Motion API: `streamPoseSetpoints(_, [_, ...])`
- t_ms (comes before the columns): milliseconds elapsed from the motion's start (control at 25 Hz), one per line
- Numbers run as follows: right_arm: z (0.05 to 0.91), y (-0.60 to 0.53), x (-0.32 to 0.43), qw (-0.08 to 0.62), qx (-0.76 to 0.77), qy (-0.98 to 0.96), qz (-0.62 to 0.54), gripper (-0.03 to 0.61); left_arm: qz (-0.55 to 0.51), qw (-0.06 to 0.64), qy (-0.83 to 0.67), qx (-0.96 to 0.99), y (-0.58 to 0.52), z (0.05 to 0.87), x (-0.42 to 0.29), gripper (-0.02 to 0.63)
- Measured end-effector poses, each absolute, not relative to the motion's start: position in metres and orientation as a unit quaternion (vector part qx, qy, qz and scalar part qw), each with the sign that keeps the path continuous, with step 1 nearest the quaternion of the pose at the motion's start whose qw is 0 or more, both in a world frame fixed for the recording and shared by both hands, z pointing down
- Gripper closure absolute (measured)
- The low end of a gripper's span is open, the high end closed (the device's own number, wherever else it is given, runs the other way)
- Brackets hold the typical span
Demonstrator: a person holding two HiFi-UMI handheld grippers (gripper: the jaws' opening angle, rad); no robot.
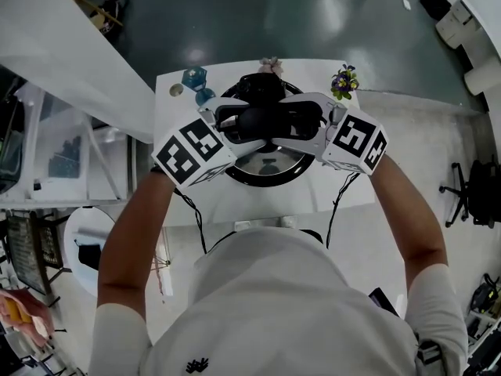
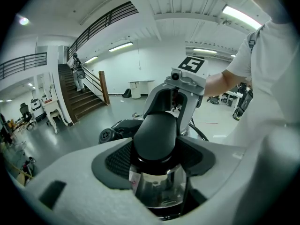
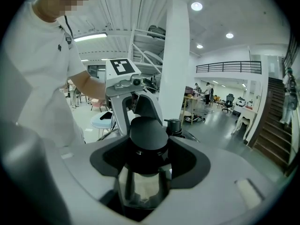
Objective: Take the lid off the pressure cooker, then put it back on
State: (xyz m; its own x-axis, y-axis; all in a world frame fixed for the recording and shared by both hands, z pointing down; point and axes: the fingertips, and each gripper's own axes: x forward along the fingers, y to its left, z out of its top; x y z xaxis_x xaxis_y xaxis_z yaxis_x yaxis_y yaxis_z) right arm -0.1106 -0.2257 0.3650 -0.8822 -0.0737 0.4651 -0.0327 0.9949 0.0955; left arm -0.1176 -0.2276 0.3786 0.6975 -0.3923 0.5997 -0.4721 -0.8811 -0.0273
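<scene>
Domed matte-black handle (image 2: 156,136), polished steel cooker (image 2: 159,190)

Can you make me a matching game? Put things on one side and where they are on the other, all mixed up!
Things:
1. purple flowers
2. blue ornament
3. lid handle
4. pressure cooker

Places:
A. in the jaws of the left gripper and right gripper
B. far left corner of the table
C. middle of the table
D. table's far right corner

Pairs: 1-D, 2-B, 3-A, 4-C
</scene>
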Motion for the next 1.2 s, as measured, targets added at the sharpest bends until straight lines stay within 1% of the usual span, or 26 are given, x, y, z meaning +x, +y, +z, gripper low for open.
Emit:
streamPoseSetpoints(480, [0.396,-0.238,-0.108,0.247,0.026,-0.968,-0.041,0.308,0.321,0.060,-0.237,0.915,-0.240,0.408,-0.115,0.325])
streamPoseSetpoints(1200, [0.411,-0.243,-0.106,0.245,0.010,-0.969,-0.034,0.308,0.319,0.066,-0.241,0.914,-0.245,0.423,-0.113,0.324])
